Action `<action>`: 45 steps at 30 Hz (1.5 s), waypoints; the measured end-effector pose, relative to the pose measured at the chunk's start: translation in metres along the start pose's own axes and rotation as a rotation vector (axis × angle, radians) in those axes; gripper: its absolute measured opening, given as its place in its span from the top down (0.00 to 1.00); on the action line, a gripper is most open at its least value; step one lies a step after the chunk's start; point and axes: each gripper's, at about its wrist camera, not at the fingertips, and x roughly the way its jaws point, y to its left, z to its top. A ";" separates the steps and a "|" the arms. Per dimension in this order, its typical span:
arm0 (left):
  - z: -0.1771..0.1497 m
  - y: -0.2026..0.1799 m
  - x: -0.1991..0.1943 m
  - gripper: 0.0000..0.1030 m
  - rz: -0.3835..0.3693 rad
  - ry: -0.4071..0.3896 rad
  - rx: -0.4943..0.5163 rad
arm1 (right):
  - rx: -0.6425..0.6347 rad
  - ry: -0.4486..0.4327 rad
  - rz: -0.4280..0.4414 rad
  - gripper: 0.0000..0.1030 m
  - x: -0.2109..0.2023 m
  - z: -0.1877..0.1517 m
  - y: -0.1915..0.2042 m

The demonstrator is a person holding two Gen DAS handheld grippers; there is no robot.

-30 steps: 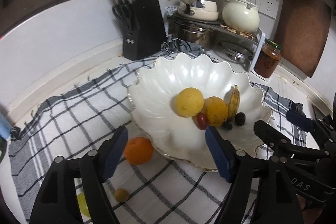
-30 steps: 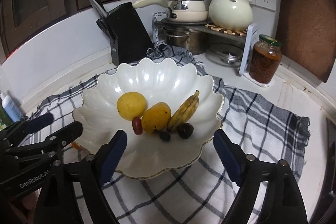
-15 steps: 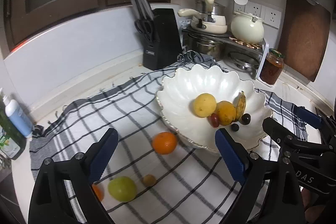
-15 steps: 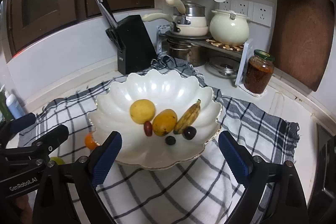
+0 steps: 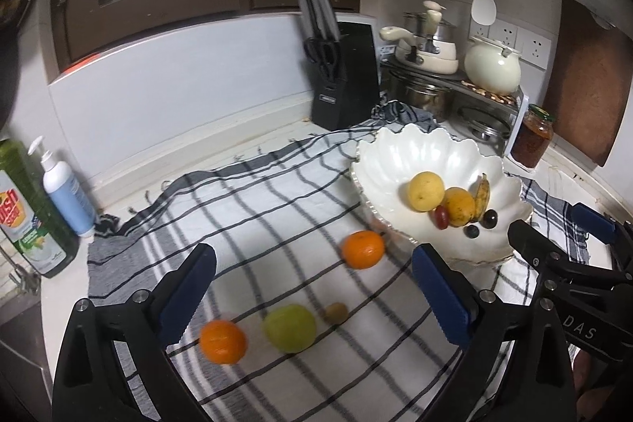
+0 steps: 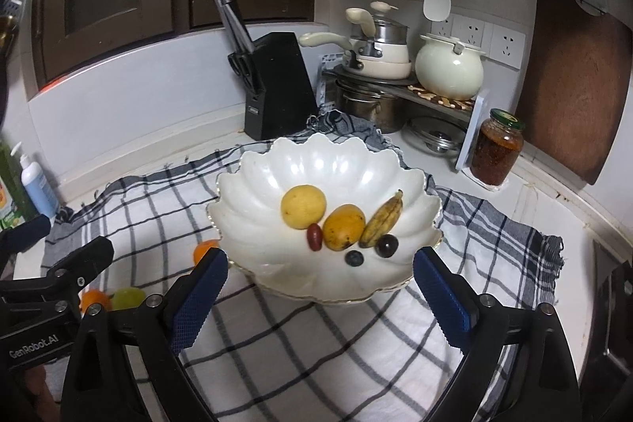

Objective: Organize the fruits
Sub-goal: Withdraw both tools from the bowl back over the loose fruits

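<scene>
A white scalloped bowl (image 5: 399, 153) (image 6: 277, 165) stands on a checked cloth and holds a yellow round fruit (image 6: 303, 206), a mango (image 6: 343, 227), a small banana (image 6: 383, 220), a red grape, a dark grape and a blueberry. On the cloth left of the bowl lie an orange (image 5: 362, 249), a second orange (image 5: 222, 341), a green fruit (image 5: 290, 328) and a small brown fruit (image 5: 336, 313). My left gripper (image 5: 314, 295) is open and empty above these loose fruits. My right gripper (image 6: 318, 297) is open and empty in front of the bowl.
A black knife block (image 5: 344, 86) stands at the back wall. A rack with pots and a cream kettle (image 6: 449, 72), a jar (image 6: 496, 149) and a wooden board (image 6: 573, 86) are at the back right. Soap bottles (image 5: 65, 188) stand at the left.
Both grippers have pulled back and risen from the bowl. The left view now takes in the loose fruits on the cloth. Both stay open.
</scene>
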 end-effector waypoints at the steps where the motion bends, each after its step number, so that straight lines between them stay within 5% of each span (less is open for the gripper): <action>1: -0.001 0.002 -0.001 0.02 0.003 -0.001 -0.001 | -0.003 0.001 0.000 0.07 0.000 -0.001 0.003; 14: -0.024 0.032 0.006 0.02 0.025 0.031 -0.030 | -0.036 0.027 0.001 0.07 0.006 -0.017 0.032; 45: -0.069 0.020 0.084 0.12 -0.030 0.191 0.052 | 0.028 0.153 -0.077 0.07 0.053 -0.059 0.028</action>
